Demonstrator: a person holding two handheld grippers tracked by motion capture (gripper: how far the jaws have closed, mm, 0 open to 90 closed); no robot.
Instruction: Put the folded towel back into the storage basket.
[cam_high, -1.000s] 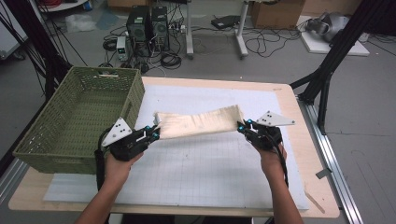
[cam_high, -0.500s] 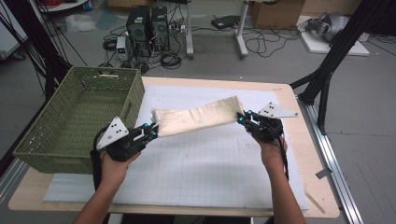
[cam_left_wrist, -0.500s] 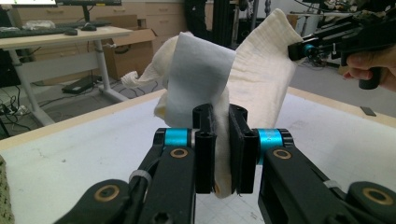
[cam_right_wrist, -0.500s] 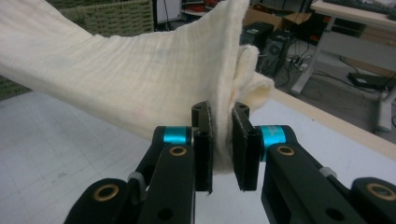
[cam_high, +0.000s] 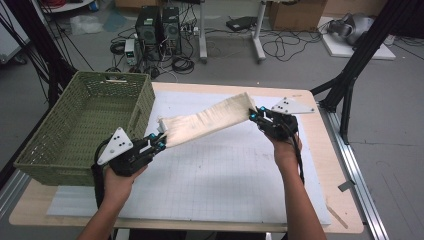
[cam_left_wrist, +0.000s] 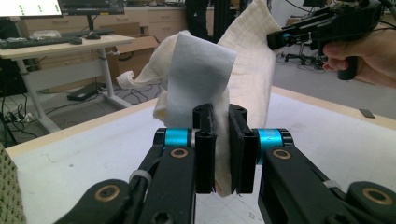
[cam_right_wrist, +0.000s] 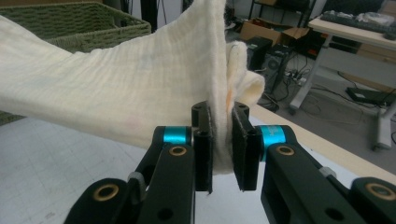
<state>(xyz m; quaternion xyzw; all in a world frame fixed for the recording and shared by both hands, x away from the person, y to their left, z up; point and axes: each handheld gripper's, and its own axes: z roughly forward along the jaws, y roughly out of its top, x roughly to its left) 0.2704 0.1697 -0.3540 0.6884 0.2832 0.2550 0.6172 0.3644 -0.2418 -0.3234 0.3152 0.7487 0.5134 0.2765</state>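
A cream folded cloth (cam_high: 207, 120) hangs stretched in the air between my two grippers, above the white gridded mat (cam_high: 210, 170). My left gripper (cam_high: 159, 141) is shut on the cloth's near left end, beside the green basket. In the left gripper view the cloth (cam_left_wrist: 205, 79) rises from between the pressed jaws (cam_left_wrist: 220, 154). My right gripper (cam_high: 254, 115) is shut on the far right end, held higher than the left. The right gripper view has the cloth (cam_right_wrist: 130, 79) pinched between its jaws (cam_right_wrist: 222, 149) and sweeping off to the left.
A green woven basket (cam_high: 80, 125) stands on the table's left side, close to my left hand. The wooden table edge (cam_high: 345, 200) runs along the right. Computers, cables and desk legs lie on the floor beyond the table.
My right gripper has lifted and moved farther back with its end of the cloth, so the cloth now slopes up to the right. The left gripper has stayed about where it was.
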